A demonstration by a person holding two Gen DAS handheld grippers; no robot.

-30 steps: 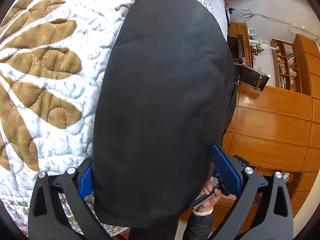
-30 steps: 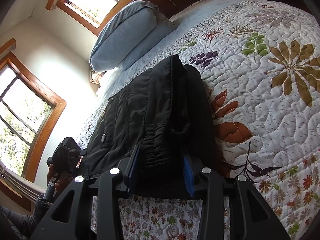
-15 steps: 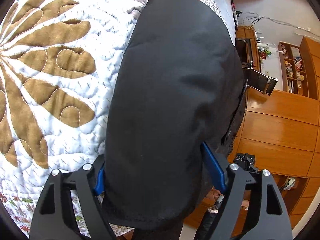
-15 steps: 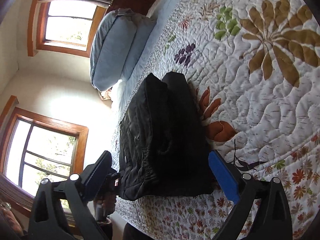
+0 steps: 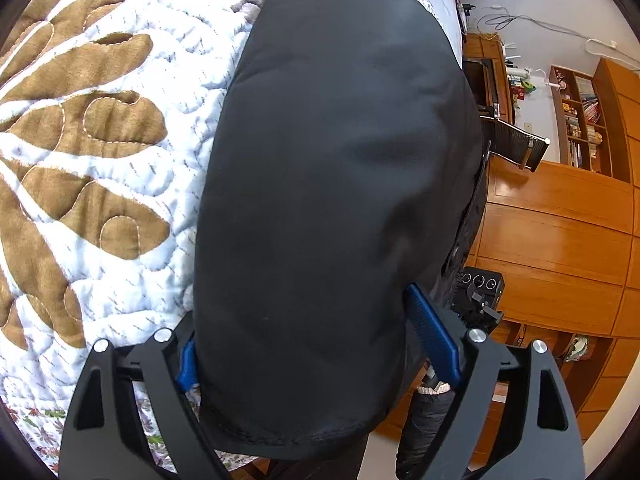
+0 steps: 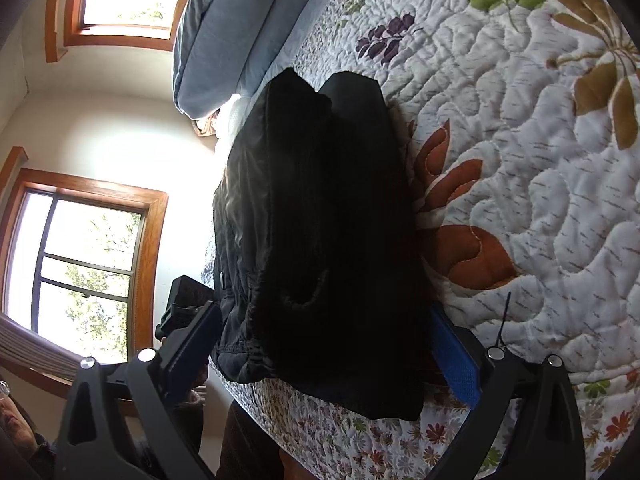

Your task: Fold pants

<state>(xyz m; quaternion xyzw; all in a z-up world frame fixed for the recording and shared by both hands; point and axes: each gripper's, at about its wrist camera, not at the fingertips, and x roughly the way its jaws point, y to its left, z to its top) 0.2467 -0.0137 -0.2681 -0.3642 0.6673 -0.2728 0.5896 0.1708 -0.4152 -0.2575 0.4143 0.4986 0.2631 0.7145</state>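
The black pants (image 5: 332, 208) are lying folded in a thick bundle on the quilt (image 5: 100, 152), at the edge of the bed, and they are filling most of both views. In the left wrist view the smooth dark cloth is hiding the left gripper (image 5: 316, 344) between its fingers, so the inner side of the left blue pad is almost fully covered; the jaws are opening, with the bundle standing between them, and it seems the pads are no longer pressing it, though the cloth is covering the contact. In the right wrist view the right gripper (image 6: 328, 344) is standing wide open around the near end of the pants (image 6: 320, 220), one pad on each side and apart from the cloth. The folds there are very dark and hard to read; only a gathered waistband is showing at the left.

The quilt is white with brown, red and green leaf patterns. A blue pillow (image 6: 224, 36) is lying at the head of the bed, under wooden-framed windows (image 6: 84, 256). On the other side, wooden cabinets (image 5: 560, 232) and a bookshelf (image 5: 580, 120) are standing.
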